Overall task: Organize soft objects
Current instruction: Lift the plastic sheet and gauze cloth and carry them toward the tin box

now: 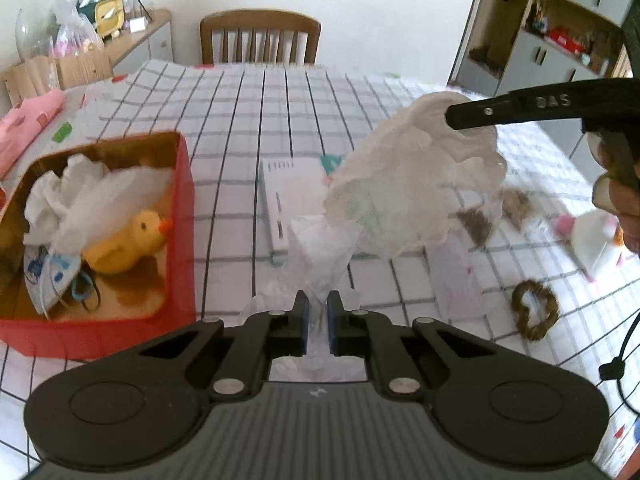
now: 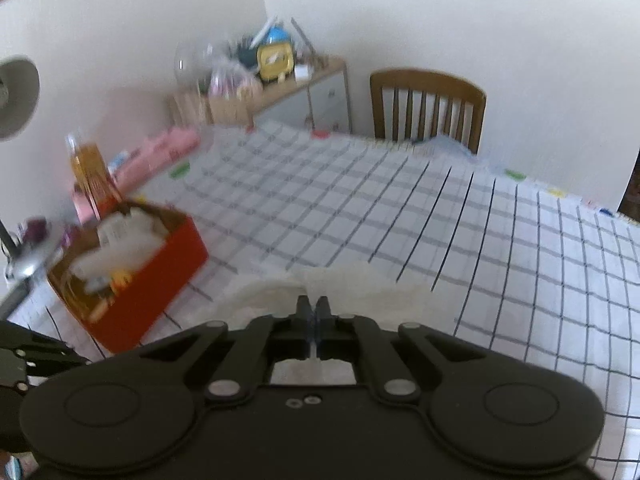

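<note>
Faintly, "DAS" on right tool (image 1: 454, 118)

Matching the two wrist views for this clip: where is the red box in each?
Left wrist: red box at lower left, open, with a yellow duck inside, left of the left gripper.
Right wrist: red box at left middle, blurred, beyond and left of the right gripper.
Shared landmark: the wooden chair at the table's far edge.

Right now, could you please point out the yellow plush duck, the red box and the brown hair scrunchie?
yellow plush duck (image 1: 128, 242): left wrist view, on its body.
red box (image 1: 185, 216): left wrist view, on its right wall.
brown hair scrunchie (image 1: 520, 322): left wrist view, on its left band.
</note>
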The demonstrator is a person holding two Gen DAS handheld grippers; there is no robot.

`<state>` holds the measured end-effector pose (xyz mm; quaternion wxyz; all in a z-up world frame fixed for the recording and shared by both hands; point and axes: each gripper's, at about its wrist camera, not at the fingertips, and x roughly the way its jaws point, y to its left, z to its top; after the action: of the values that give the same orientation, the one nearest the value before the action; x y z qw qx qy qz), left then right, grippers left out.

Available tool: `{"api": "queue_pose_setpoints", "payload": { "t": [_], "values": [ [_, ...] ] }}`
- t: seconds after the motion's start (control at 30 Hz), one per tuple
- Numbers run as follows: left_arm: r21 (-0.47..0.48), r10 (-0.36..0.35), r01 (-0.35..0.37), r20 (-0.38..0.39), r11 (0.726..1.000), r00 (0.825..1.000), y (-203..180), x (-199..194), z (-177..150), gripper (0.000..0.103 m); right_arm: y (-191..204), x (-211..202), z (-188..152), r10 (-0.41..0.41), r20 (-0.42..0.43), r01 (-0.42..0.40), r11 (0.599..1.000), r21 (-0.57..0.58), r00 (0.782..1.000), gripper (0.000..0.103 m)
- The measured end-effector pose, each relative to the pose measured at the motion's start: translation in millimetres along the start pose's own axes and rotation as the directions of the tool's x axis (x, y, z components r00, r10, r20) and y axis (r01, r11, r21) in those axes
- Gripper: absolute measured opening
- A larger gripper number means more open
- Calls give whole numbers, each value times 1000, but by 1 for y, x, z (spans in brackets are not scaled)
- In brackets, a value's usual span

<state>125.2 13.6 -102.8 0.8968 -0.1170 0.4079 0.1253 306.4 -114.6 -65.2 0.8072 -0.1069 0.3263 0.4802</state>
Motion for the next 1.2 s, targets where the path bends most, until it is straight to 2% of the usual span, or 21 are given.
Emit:
{"api": "queue_pose_setpoints", "payload": {
  "t": [0.2,0.63,0.87,1.2],
  "values": [
    [-16,-10,11,62,1000,998,6,-21,19,9,1,-34,16,17,85,-20,999,31,996,2],
    [-61,9,-2,126,998,992,43,-61,56,9,32,-86,50,89,196,-96,995,28,977,2],
    [-111,28,-8,178,994,984,81,-81,73,9,61,-91,66,153,226,-163,986,29,962,2],
    [-137,67,-39,205,990,976,134,-99,82,9,118,-71,92,244,242,-256,967,17,939,2]
  ]
}}
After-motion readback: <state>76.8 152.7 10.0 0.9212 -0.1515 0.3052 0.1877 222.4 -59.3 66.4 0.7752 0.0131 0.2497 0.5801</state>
